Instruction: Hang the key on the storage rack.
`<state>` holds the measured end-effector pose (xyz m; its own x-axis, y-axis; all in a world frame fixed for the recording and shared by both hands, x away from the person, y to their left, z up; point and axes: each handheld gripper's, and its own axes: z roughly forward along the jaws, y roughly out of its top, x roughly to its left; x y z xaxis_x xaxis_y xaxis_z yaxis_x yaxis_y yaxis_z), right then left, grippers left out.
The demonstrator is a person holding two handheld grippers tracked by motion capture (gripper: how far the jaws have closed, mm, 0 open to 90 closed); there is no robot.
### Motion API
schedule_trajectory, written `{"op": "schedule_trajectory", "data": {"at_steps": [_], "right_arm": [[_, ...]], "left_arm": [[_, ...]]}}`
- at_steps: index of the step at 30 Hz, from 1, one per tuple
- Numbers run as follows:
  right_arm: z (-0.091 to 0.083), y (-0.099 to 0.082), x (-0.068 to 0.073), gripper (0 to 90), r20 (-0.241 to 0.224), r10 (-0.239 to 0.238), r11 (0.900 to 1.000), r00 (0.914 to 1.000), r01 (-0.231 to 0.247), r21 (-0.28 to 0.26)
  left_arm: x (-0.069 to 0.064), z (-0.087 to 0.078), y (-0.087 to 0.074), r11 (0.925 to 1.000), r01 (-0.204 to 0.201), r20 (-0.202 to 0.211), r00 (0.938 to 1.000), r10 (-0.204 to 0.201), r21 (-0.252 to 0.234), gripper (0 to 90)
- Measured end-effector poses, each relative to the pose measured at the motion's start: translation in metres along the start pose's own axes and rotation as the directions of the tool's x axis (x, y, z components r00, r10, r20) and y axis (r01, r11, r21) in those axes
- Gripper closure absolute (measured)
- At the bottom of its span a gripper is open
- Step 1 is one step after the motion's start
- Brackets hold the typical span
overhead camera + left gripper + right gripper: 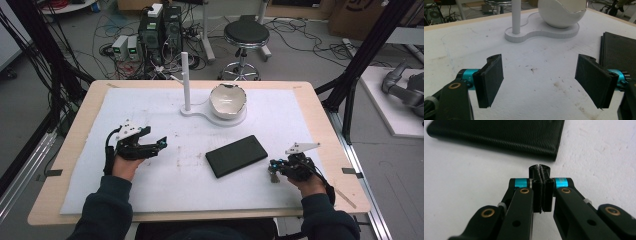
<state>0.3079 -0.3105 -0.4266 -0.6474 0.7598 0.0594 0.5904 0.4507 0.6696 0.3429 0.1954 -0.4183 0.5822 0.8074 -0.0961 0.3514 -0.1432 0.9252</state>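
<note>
A flat black wallet-like case (236, 155) lies on the white mat, right of centre. Behind it a white stand (200, 111) carries an upright post (185, 80) and a broken white eggshell-shaped bowl (227, 101). My left gripper (159, 144) rests on the mat at the left, jaws wide apart with nothing between them; its own view shows it (539, 83) facing the stand (541, 32), the bowl (561, 12) and the case's edge (619, 52). My right gripper (273, 167) sits just right of the case, shut on nothing; its pressed-together tips (539, 170) lie just short of the case (499, 132).
The white mat (150, 110) covers most of the wooden table (80, 110). Beyond the far edge stand a black stool (246, 35), computer boxes (160, 30) and tangled cables. A grey robot arm (405, 87) lies on a platform at the right.
</note>
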Motion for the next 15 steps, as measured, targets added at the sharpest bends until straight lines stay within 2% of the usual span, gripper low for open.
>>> {"op": "schedule_trajectory", "data": {"at_steps": [1,2,5,8,10,11,13,15], "right_arm": [[-0.003,0.001,0.001,90.0,-0.005,0.002,0.9997,1.0000,-0.002,-0.025],[-0.003,0.001,0.001,90.0,-0.005,0.002,0.9997,1.0000,-0.002,-0.025],[-0.008,0.002,0.001,90.0,-0.044,0.015,0.9981,0.9989,-0.018,-0.059],[-0.011,0.003,-0.001,90.0,-0.069,0.048,0.9942,0.9965,-0.054,-0.093],[-0.016,0.004,-0.001,90.0,-0.080,0.062,0.9892,0.9949,-0.072,-0.128],[-0.023,0.007,-0.001,90.0,-0.083,0.066,0.9831,0.9944,-0.079,-0.165],[-0.026,0.009,-0.001,90.0,-0.084,0.064,0.9797,0.9944,-0.078,-0.184],[-0.033,0.015,-0.001,90.0,-0.089,0.054,0.9698,0.9946,-0.073,-0.233]], "left_arm": [[0.000,0.000,0.000,1.0000,0.000,-0.002,1.0000,0.000,0.000,22.4],[0.000,0.000,0.000,1.0000,0.003,-0.001,1.0000,-0.003,0.000,22.4],[0.000,0.000,0.000,1.0000,0.000,0.001,1.0000,0.000,0.001,22.4],[0.000,0.000,0.000,1.0000,0.002,0.000,1.0000,-0.002,0.000,22.4],[0.000,0.000,0.000,1.0000,0.003,-0.002,1.0000,-0.003,0.002,22.4],[0.000,0.000,0.000,1.0000,0.004,-0.003,1.0000,-0.004,0.001,22.4],[0.000,0.000,0.000,1.0000,0.004,-0.004,1.0000,-0.004,0.002,22.4],[0.000,-0.001,0.000,1.0000,0.000,-0.005,1.0000,0.000,0.003,22.4]]}}
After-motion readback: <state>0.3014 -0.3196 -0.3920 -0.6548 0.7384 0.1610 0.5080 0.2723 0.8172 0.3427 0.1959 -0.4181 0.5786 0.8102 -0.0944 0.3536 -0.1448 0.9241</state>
